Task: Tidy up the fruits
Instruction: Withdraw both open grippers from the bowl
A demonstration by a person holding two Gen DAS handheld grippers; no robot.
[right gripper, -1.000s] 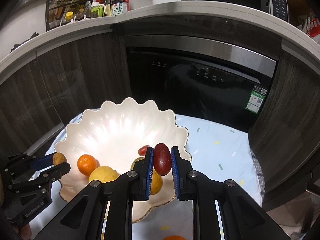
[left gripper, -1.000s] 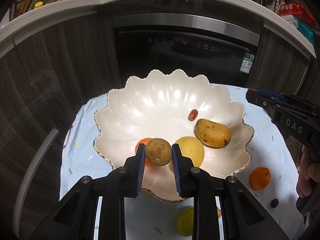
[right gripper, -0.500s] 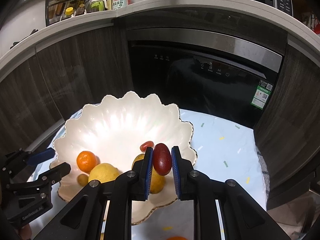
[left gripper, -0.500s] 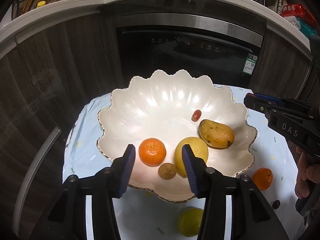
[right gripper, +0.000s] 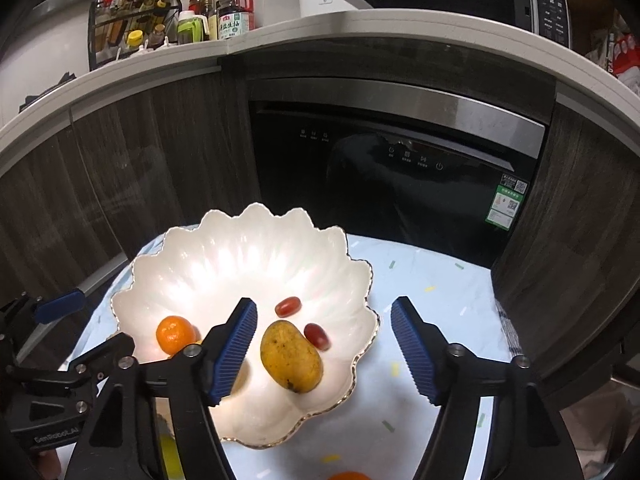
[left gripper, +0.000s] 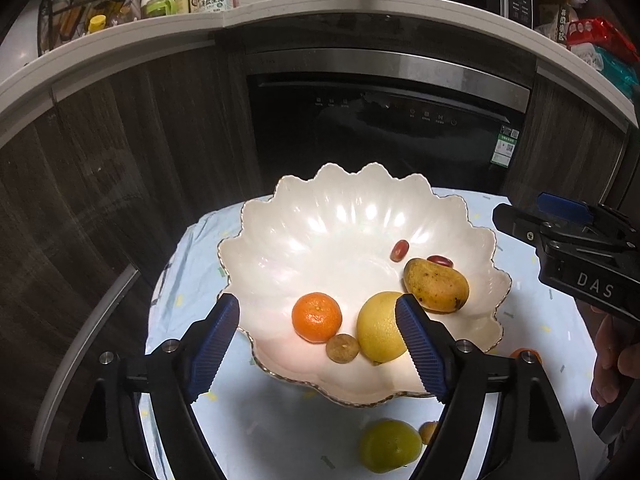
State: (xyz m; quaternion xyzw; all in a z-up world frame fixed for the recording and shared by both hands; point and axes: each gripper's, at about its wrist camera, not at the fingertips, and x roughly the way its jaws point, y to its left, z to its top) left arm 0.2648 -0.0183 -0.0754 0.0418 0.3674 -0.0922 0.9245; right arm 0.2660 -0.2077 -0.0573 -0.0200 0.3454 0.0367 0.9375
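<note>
A white scalloped bowl [left gripper: 320, 216] [right gripper: 224, 256] stands on the light blue cloth. In it lie a tangerine [left gripper: 317, 317] [right gripper: 174, 334], a small brown fruit [left gripper: 342, 348], a yellow lemon [left gripper: 378, 326], a mango [left gripper: 436, 285] [right gripper: 291, 356] and two red grape-like fruits [left gripper: 400, 250] [left gripper: 440, 261] [right gripper: 288, 306] [right gripper: 317, 336]. My left gripper [left gripper: 318, 346] is open and empty over the bowl's near rim. My right gripper [right gripper: 324, 350] is open and empty above the mango; it also shows in the left wrist view [left gripper: 568, 248].
On the cloth [right gripper: 432, 292] outside the bowl lie a green-yellow citrus [left gripper: 390, 444], a small brown fruit [left gripper: 428, 432] and an orange [right gripper: 348, 476] [left gripper: 524, 354]. Dark cabinets and a dishwasher [left gripper: 384, 128] stand behind the table. A counter with bottles [right gripper: 192, 20] runs above.
My left gripper opened and dropped the brown fruit into the bowl, then opened wider. My right gripper opened and released the red fruit, which now lies beside the mango.
</note>
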